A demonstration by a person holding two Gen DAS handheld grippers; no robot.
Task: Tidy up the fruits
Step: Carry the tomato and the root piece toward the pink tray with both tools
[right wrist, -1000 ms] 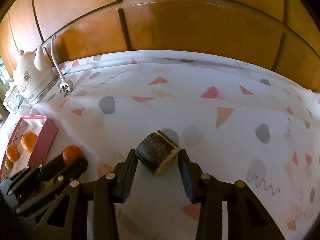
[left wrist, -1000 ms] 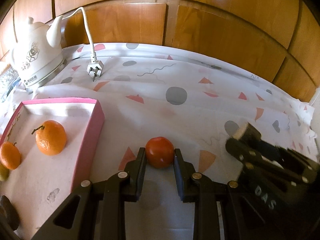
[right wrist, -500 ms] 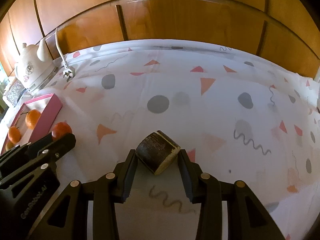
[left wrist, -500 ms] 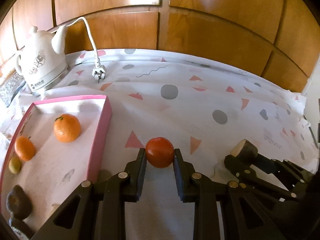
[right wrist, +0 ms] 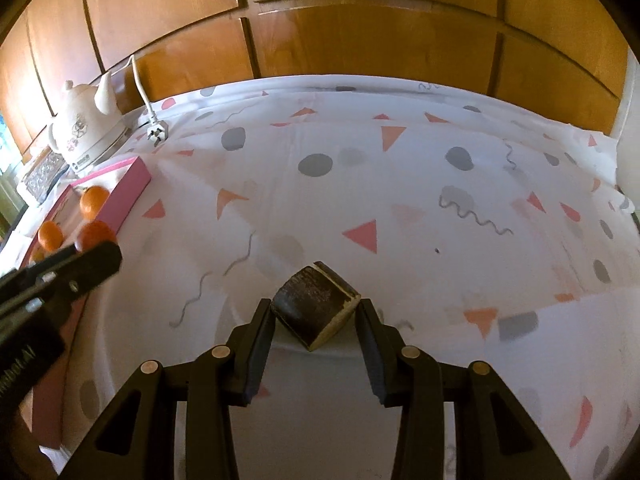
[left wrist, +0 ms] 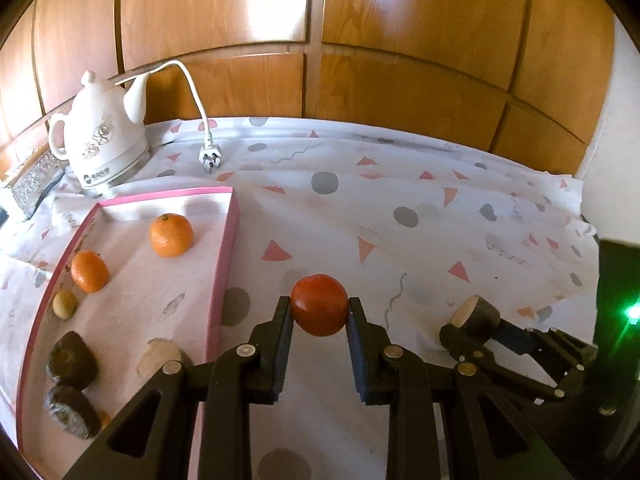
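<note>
My left gripper (left wrist: 319, 312) is shut on a red-orange round fruit (left wrist: 319, 305) and holds it above the cloth, right of the pink tray (left wrist: 224, 256). The tray holds two oranges (left wrist: 171, 235), (left wrist: 89, 271), a small yellowish fruit (left wrist: 65, 304) and several dark brown pieces (left wrist: 72, 360). My right gripper (right wrist: 316, 312) is shut on a dark brown cut piece with a pale end (right wrist: 316, 305); it also shows in the left wrist view (left wrist: 476, 316). The left gripper shows at the left of the right wrist view (right wrist: 96, 258).
A white kettle (left wrist: 100, 140) stands at the back left, its cord and plug (left wrist: 209, 158) lying on the patterned tablecloth (left wrist: 400, 208). Wooden panels (left wrist: 360, 60) run behind the table. A patterned glass item (left wrist: 34, 178) sits at far left.
Both grippers have risen and pulled back with their loads; more of the tray and table shows. The right gripper sits lower and further right in the left wrist view.
</note>
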